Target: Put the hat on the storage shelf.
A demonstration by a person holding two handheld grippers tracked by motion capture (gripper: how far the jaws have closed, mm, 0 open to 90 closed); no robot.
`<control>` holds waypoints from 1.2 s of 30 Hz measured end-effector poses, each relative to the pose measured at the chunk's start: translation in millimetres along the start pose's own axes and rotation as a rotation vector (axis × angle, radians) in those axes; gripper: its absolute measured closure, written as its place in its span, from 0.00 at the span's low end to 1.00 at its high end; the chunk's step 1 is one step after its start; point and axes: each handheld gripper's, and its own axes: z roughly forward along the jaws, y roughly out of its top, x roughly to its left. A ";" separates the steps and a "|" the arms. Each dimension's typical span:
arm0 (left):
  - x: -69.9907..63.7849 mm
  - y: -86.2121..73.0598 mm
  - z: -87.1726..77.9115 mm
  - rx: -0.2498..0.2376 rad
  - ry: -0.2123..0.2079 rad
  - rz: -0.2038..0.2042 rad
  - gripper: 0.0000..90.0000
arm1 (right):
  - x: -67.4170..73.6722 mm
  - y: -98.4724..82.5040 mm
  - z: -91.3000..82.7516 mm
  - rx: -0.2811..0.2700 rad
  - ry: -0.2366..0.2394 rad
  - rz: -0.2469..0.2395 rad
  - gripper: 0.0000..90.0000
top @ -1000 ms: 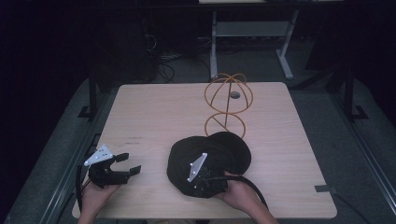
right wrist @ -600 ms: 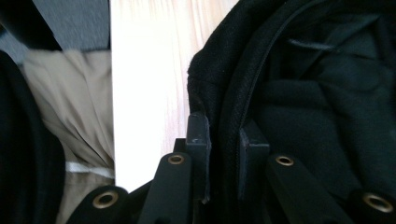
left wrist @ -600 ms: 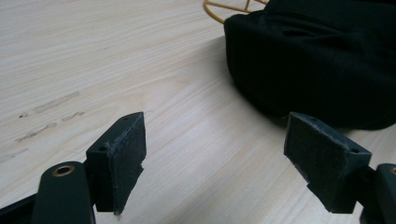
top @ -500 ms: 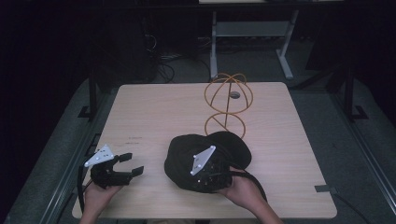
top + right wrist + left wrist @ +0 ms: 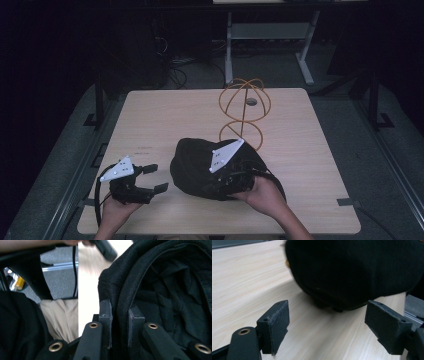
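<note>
While our right claw [image 5: 119, 322] is clamped on the rim of the black hat [image 5: 200, 167], lifted just above the desk [image 5: 165, 115], our left claw [image 5: 152, 178] gapes empty beside it; the wire stand [image 5: 244, 112] waits bare, so placing remains.

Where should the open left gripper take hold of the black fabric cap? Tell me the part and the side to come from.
Grip the black fabric cap at its lower rim on the side facing the left gripper, coming in level across the wooden table. The right gripper already pinches the opposite edge and holds the cap tilted off the table, so that near rim is a thin, exposed fold the open jaws could likely straddle.
</note>
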 end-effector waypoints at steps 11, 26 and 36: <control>-9.1 17.3 15.9 -0.045 -0.063 0.027 0.20 | 0.9 22.2 -22.1 -0.068 0.009 -0.011 0.86; -5.7 29.0 29.2 -0.095 -0.071 0.098 0.66 | 0.1 33.9 -24.5 -0.088 0.030 -0.021 0.86; -9.7 47.4 27.2 -0.113 -0.053 0.176 0.94 | -8.4 26.7 -33.0 -0.131 0.031 0.013 0.87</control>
